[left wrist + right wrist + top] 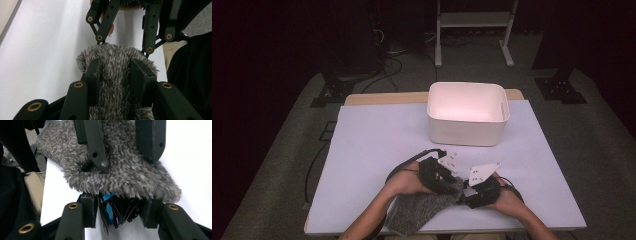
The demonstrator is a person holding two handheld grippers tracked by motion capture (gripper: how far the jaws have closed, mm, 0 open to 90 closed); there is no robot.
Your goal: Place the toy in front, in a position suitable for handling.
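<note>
Gripping a fuzzy grey sock (117, 65), the left gripper (117, 75) is pinching the fabric between jaws closed partway onto it, w/ the sock bunched up btwn them. In the right gripper view, the right gripper (117, 212) is holding a crinkly black packet (120, 212) with a blue patch, jaws narrowed around it, right at the sock's open edge. Both grippers are sitting close together near the front edge of the white table (377, 145), sock draping off toward the person. A white bin (468, 120) is standing farther back, apart from the grippers, looking empty inside
</note>
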